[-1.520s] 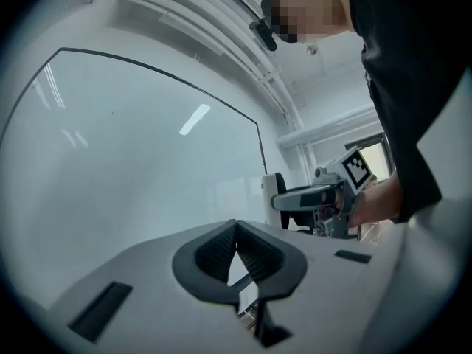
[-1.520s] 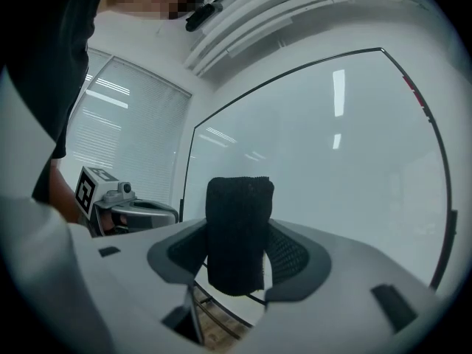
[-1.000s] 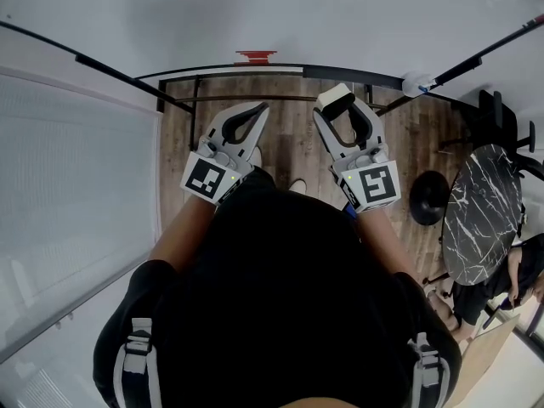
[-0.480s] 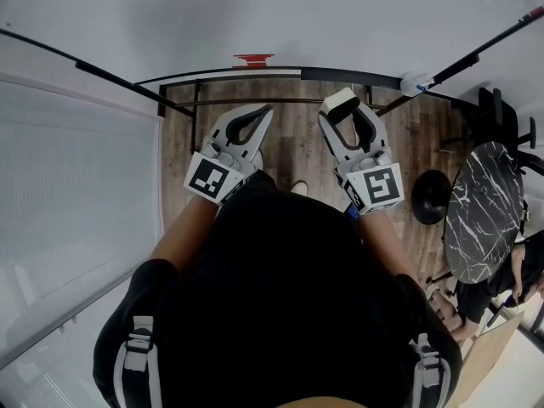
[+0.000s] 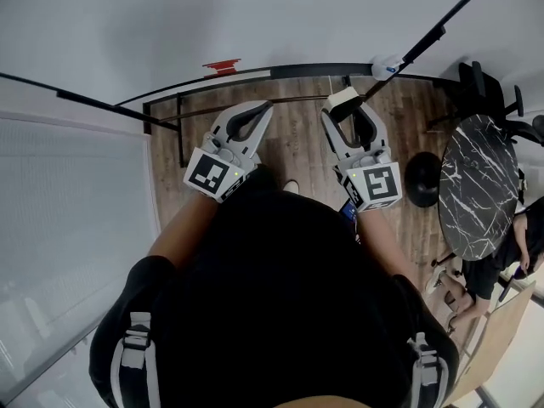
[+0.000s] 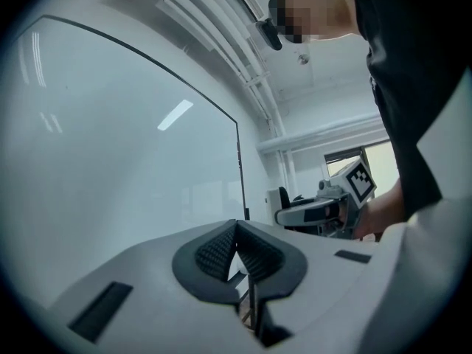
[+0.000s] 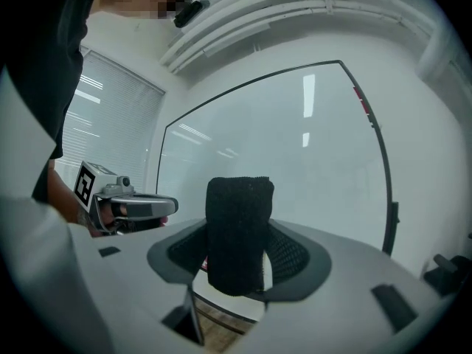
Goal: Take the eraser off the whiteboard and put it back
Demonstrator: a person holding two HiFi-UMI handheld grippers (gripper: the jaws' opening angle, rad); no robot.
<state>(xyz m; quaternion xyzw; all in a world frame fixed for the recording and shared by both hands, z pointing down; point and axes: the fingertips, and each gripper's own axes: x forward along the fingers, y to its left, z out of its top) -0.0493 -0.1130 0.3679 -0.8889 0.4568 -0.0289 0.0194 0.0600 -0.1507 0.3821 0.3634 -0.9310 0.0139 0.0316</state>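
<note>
Looking down from your head, you have the broad white whiteboard (image 5: 255, 15) with its thin black frame filling the 12 o'clock side, above the brown wooden plank floor (image 5: 293, 138). Your left claw (image 5: 260, 109) points toward 12 o'clock with its tips together and an oval gap behind them. Your right claw (image 5: 350, 109), at 3 o'clock of the left one, is clamped on the small block eraser (image 5: 342, 99), pale on top and dark beneath. The eraser is off the whiteboard, with a strip of floor showing between them. A round black table (image 5: 476, 185) veined in white stands at 3 o'clock, and a pale slatted blind (image 5: 68, 194) lies at 9 o'clock.

In the left gripper view, your left claw (image 6: 237, 227) is closed: its dark ribbed pads meet at the tips and nothing sits between them. The whiteboard (image 6: 133, 153) spreads from 9 to 12 o'clock, and your right claw (image 6: 317, 211) shows at 3 o'clock.

In the right gripper view, your right claw (image 7: 240, 257) stands fairly wide, both pads pressed against the eraser (image 7: 237, 220), which stands upright with its black felt face toward the camera. The whiteboard (image 7: 295, 168) rises behind it, and your left claw (image 7: 136, 206) sits at 9 o'clock.
</note>
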